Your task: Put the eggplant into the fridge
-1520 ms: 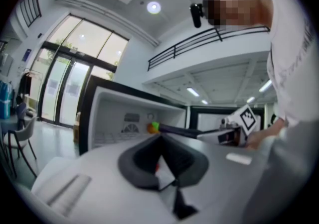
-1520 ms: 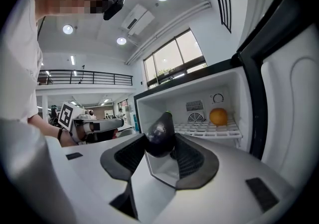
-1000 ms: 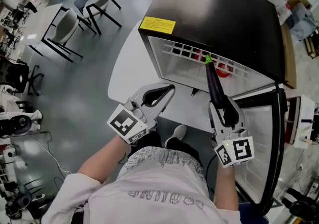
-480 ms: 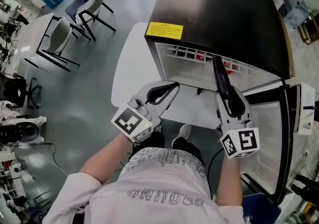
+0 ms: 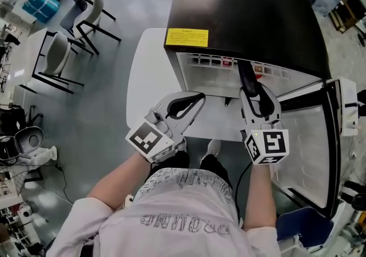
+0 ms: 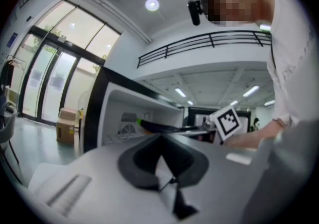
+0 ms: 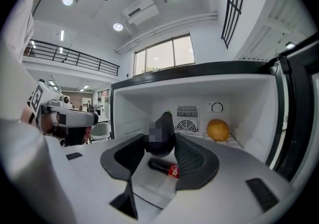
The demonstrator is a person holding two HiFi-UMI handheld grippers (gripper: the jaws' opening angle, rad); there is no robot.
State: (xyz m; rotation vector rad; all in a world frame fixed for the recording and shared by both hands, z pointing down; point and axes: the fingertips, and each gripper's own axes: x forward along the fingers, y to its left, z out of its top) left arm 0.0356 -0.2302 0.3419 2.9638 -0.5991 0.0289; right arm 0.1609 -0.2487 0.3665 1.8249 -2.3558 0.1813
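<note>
A dark purple eggplant (image 5: 246, 76) with a green stem end points into the open black fridge (image 5: 246, 16), and my right gripper (image 5: 255, 91) is shut on its rear end. In the right gripper view the eggplant (image 7: 162, 132) sits between the pads, ahead of the white fridge interior (image 7: 249, 113). My left gripper (image 5: 197, 100) hangs over the white table's front edge, shut and empty. From the left gripper view the eggplant (image 6: 159, 127) shows entering the fridge mouth beyond that gripper (image 6: 160, 141).
Inside the fridge an orange (image 7: 218, 130) lies on the shelf at the back right. A small red-labelled bottle (image 7: 167, 168) lies lower down. The fridge door (image 5: 311, 147) stands open at the right. Fridge and grippers are over a white table (image 5: 148, 79); chairs (image 5: 74, 27) stand far left.
My right gripper has pushed forward, carrying the eggplant deeper into the fridge opening; less of it shows outside. The left gripper has stayed roughly where it was.
</note>
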